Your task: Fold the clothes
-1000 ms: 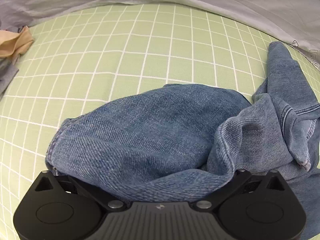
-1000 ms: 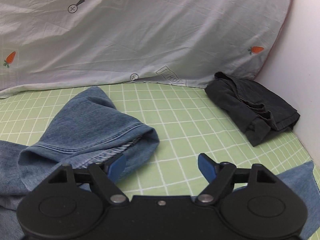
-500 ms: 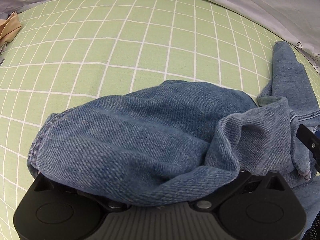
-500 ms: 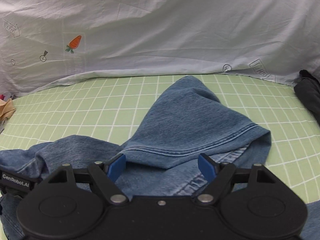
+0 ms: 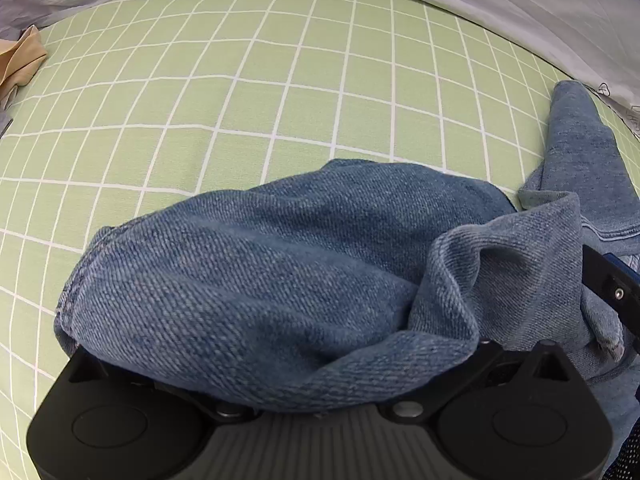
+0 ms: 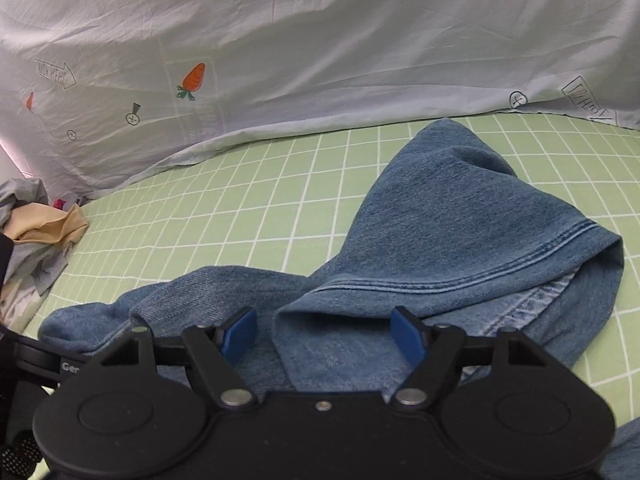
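At the far left a beige cloth (image 6: 48, 228) is lying on the bed (image 5: 224, 92), well apart from the work; the jeans (image 5: 248, 280) are lying crumpled across the green checked sheet, below the white duvet (image 6: 320, 52). The left hand-held gripper (image 5: 316, 408) is pointing steeply down with denim heaped over its front, so I cannot tell whether its jaws are clamped on the cloth or merely buried. Further right, the right hand-held gripper (image 6: 324, 336) is hanging over a folded edge; its blue pads (image 6: 240, 334) are standing apart, having just been closing slightly, with denim between them but not pinched. I judge the denim heavy and thick, limp yet holding its creases, not slippery; the stitched hem (image 6: 460, 284) is looking like the firmest place to grip.
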`<state>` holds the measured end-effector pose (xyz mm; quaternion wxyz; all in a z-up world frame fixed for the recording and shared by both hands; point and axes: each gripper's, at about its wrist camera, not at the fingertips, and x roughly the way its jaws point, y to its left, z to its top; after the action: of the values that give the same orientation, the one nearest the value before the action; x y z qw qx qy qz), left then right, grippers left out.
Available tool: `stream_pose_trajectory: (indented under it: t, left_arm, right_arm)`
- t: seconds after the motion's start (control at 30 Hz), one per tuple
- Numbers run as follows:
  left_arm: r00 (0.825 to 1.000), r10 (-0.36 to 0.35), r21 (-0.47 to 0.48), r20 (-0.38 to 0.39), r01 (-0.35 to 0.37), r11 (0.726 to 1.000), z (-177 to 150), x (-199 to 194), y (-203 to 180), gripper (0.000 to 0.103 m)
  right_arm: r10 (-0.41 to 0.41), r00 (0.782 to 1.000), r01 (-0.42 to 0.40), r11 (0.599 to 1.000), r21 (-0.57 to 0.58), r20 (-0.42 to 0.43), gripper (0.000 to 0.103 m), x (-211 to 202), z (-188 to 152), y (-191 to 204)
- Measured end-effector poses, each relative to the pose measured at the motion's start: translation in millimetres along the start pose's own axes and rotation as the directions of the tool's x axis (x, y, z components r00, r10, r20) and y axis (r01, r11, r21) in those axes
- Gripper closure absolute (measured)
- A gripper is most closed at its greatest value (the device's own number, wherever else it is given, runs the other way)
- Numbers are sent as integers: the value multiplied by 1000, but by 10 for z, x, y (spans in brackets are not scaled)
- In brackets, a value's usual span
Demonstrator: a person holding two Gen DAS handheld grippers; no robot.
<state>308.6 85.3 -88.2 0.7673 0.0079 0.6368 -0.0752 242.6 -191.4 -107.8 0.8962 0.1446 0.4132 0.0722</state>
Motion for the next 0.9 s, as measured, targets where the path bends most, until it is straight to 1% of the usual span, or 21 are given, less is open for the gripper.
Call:
stream_pose_trajectory:
  t: [0.07, 0.1, 0.13, 0.17, 0.2, 0.23, 0.27, 0.3, 0.37, 0.43, 0.47, 0.5, 0.53, 0.6, 0.67, 0.73, 0.77, 0.8, 0.83, 0.87, 0.9]
  left_arm:
    - [1000, 0, 1, 2, 0, 1000, 4, -1, 0, 0]
    - [1000, 0, 2, 5, 0, 1000, 5, 1, -1, 0]
    - [1000, 0, 4, 7, 0, 1000, 6, 4, -2, 0]
    - [1000, 0, 5, 10, 0, 1000, 8, 7, -3, 0]
    - [1000, 0, 6, 12, 0, 1000, 8, 11, -5, 0]
    - [1000, 0, 8, 15, 0, 1000, 7, 15, -7, 0]
    - [1000, 0, 9, 17, 0, 1000, 8, 18, -8, 0]
    - [1000, 0, 10, 19, 0, 1000, 10, 21, -10, 0]
    - [1000, 1, 9, 20, -1, 1000, 19, 31, -14, 0]
    - [1000, 1, 9, 21, -1, 1000, 26, 42, -18, 0]
    - [1000, 1, 10, 22, -2, 1000, 27, 47, -20, 0]
    - [1000, 1, 10, 24, -2, 1000, 26, 52, -21, 0]
    - [1000, 1, 11, 26, -2, 1000, 24, 56, -21, 0]
    - [1000, 2, 11, 30, -2, 1000, 19, 64, -20, 0]
    - [1000, 2, 11, 31, -2, 1000, 17, 68, -19, 0]
    - [999, 2, 11, 32, -3, 1000, 15, 72, -18, 0]
    - [999, 2, 11, 32, -3, 1000, 15, 73, -18, 0]
    - [999, 3, 11, 33, -3, 1000, 15, 76, -19, 0]
    - [999, 3, 11, 34, -3, 1000, 14, 78, -18, 0]
    - [999, 3, 12, 34, -3, 1000, 12, 80, -16, 0]
    - [999, 3, 12, 34, -3, 1000, 10, 81, -14, 0]
  right_arm:
    - [-15, 1000, 15, 999, -31, 0, 30, 24, -19, 67]
    - [-26, 1000, 26, 999, -45, -1, 32, 42, -28, 94]
    - [-48, 999, 48, 997, -57, -5, 50, 78, -39, 100]
    - [-70, 997, 70, 995, -68, -9, 71, 114, -50, 107]
    - [-84, 996, 83, 994, -76, -8, 77, 133, -53, 108]
    - [-70, 997, 71, 995, -71, 12, 91, 98, -34, 94]
    - [-68, 997, 71, 995, -72, 38, 99, 55, -3, 75]
    - [-104, 991, 111, 990, -87, 82, 99, -9, 62, 42]
    - [-171, 970, 192, 975, -110, 170, 99, -139, 193, -24]
    - [-242, 935, 279, 953, -118, 259, 100, -273, 333, -114]
    - [-304, 903, 344, 934, -90, 302, 101, -358, 437, -249]
    - [-364, 866, 407, 912, -58, 343, 101, -443, 542, -384]
    - [-422, 823, 466, 885, -24, 381, 101, -528, 646, -518]
    - [-531, 722, 573, 818, 47, 444, 101, -693, 840, -782]
    - [-625, 619, 672, 735, 92, 476, 101, -821, 918, -1006]
    - [-713, 518, 758, 638, 133, 473, 99, -889, 913, -1194]
    - [-753, 477, 795, 589, 142, 453, 92, -903, 886, -1272]
    - [-782, 453, 821, 553, 141, 428, 84, -901, 849, -1332]
    - [-806, 432, 841, 522, 142, 406, 62, -904, 800, -1380]
    - [-813, 429, 842, 518, 152, 393, 51, -925, 711, -1390]
    - [-811, 444, 832, 531, 162, 380, 51, -933, 620, -1387]
